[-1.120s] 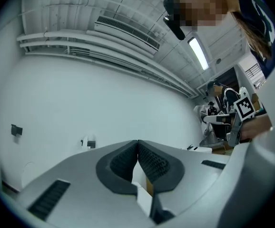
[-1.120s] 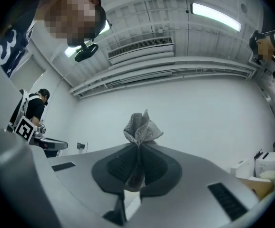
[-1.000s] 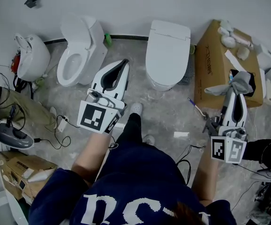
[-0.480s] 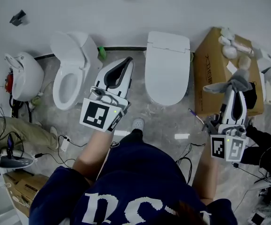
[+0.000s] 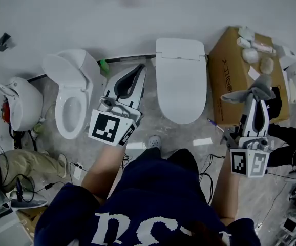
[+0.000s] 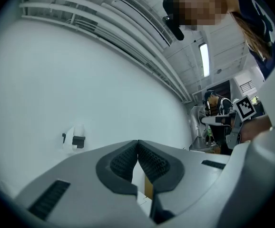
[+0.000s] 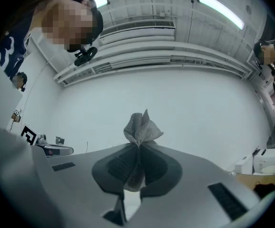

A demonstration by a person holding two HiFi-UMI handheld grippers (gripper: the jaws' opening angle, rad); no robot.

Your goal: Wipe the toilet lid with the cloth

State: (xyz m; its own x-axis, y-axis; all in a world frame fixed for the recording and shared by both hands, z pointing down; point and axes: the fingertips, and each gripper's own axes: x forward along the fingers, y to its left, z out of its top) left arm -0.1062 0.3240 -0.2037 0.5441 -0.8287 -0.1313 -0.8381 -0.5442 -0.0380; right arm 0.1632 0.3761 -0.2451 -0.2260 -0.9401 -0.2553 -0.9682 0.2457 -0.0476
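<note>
Our right tool [image 5: 256, 104] pinches the grey cloth [image 5: 251, 92] tight, up over the brown box [image 5: 235, 60], beside the closed toilet lid [image 5: 181, 81] but not on it. Our left tool [image 5: 136, 72] is closed with nothing in it. We think wiping has not begun; next the cloth must come down onto the lid.

The toilet lid [image 5: 182, 83] at twelve o'clock is plain white. At three o'clock the cloth [image 5: 260, 89] is grey with a fine weave. The box [image 5: 229, 76] by it is brown, the floor [image 5: 181, 135] mottled grey.
</note>
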